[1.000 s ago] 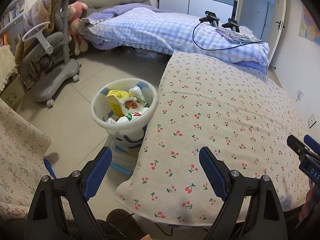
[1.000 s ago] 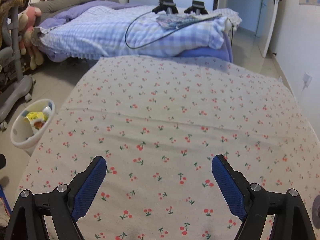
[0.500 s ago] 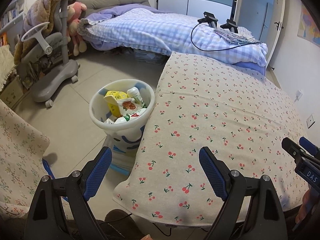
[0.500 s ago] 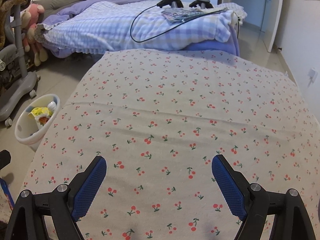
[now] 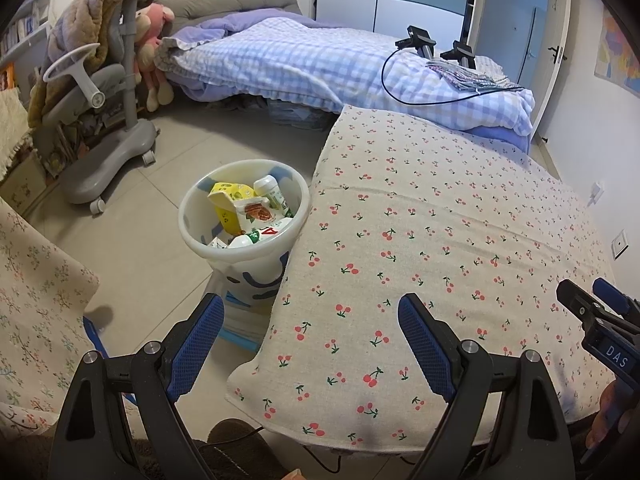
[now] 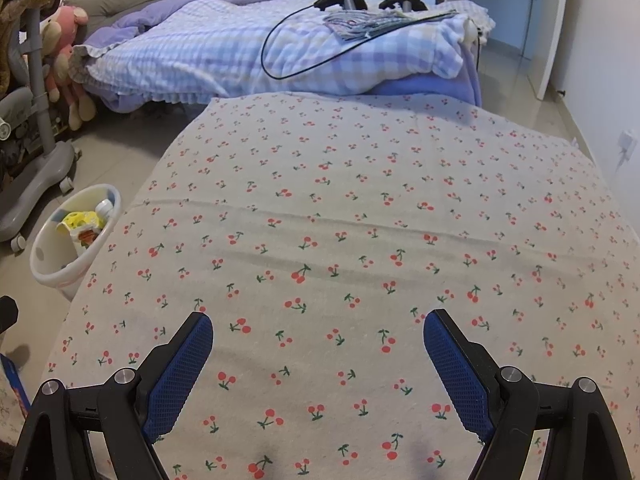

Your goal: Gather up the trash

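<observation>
A white trash bin (image 5: pixel 200 236) stands on the tiled floor by the left edge of a table under a cherry-print cloth (image 5: pixel 440 232). Inside it lie a yellow carton (image 5: pixel 228 200), a snack wrapper and small white bottles (image 5: pixel 274 192). My left gripper (image 5: pixel 310 316) is open with nothing between its blue pads, hovering over the table's near left corner. My right gripper (image 6: pixel 318 330) is open too and empty above the bare cloth (image 6: pixel 360 208); the bin (image 6: pixel 48 260) shows at its left. The right gripper's tip (image 5: pixel 600 312) appears at the left wrist view's right edge.
A grey rolling chair (image 5: pixel 104 120) draped with a blanket stands at far left. A bed with checked bedding (image 5: pixel 300 64) lies behind the table, carrying a black cable and two more grippers (image 5: pixel 420 38). A floral cloth (image 5: pixel 36 288) hangs at the near left. A door (image 5: pixel 516 24) is at back right.
Both views have drifted slightly, so the bin and the cloth sit a little higher in the frames. The jaws of both grippers stand as wide as before.
</observation>
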